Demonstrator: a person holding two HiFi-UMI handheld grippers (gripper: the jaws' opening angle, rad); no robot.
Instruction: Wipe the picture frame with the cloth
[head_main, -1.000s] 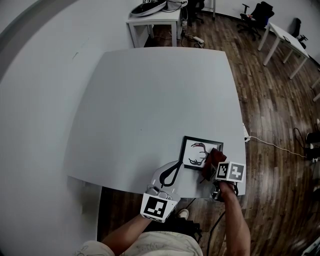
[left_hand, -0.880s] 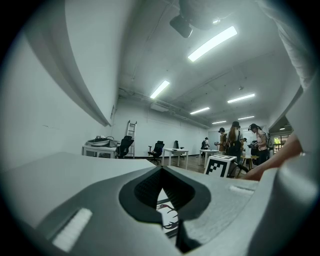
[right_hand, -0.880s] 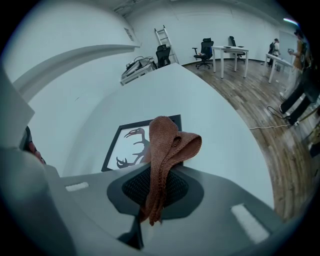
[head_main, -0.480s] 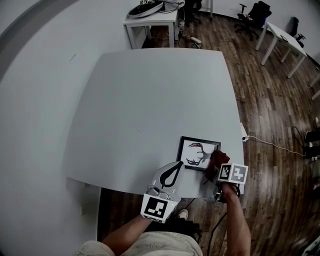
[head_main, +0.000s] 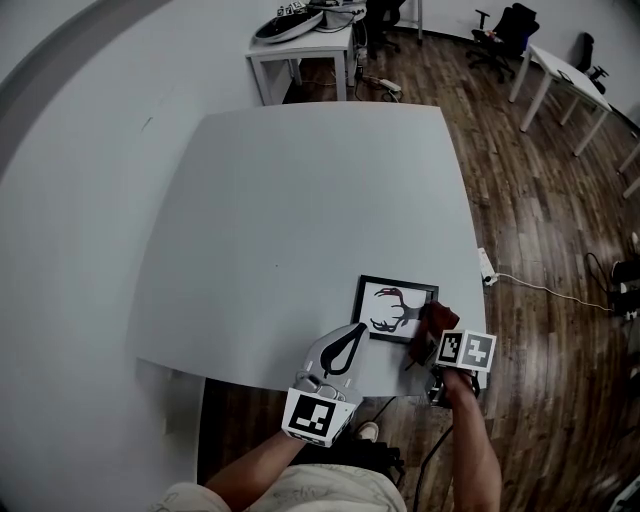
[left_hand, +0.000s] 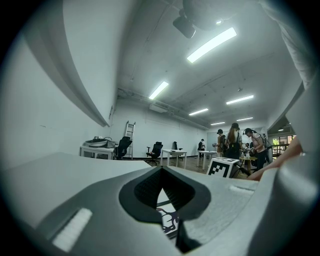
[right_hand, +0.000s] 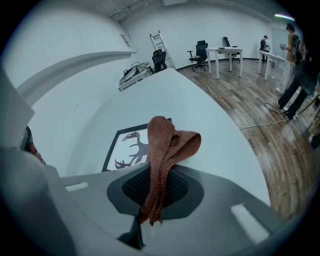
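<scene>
The black picture frame (head_main: 391, 306) with a bird drawing lies flat near the white table's front right corner; it also shows in the right gripper view (right_hand: 131, 145). My right gripper (head_main: 428, 340) is shut on a brown knitted cloth (head_main: 433, 322), which hangs over the frame's near right corner. In the right gripper view the cloth (right_hand: 168, 144) stands folded between the jaws of the right gripper (right_hand: 161, 172). My left gripper (head_main: 357, 328) rests on the table at the frame's near left corner, shut and holding nothing. Through the left gripper's (left_hand: 160, 170) pad opening I see a bit of the frame (left_hand: 167, 218).
The table's front edge (head_main: 260, 376) runs just under both grippers. A small white table (head_main: 305, 35) with equipment stands behind. A power strip and cable (head_main: 487, 266) lie on the wooden floor to the right. Office chairs, desks and several people are farther off.
The right gripper with the cloth has slid slightly toward the frame's near right corner. The left gripper has barely moved.
</scene>
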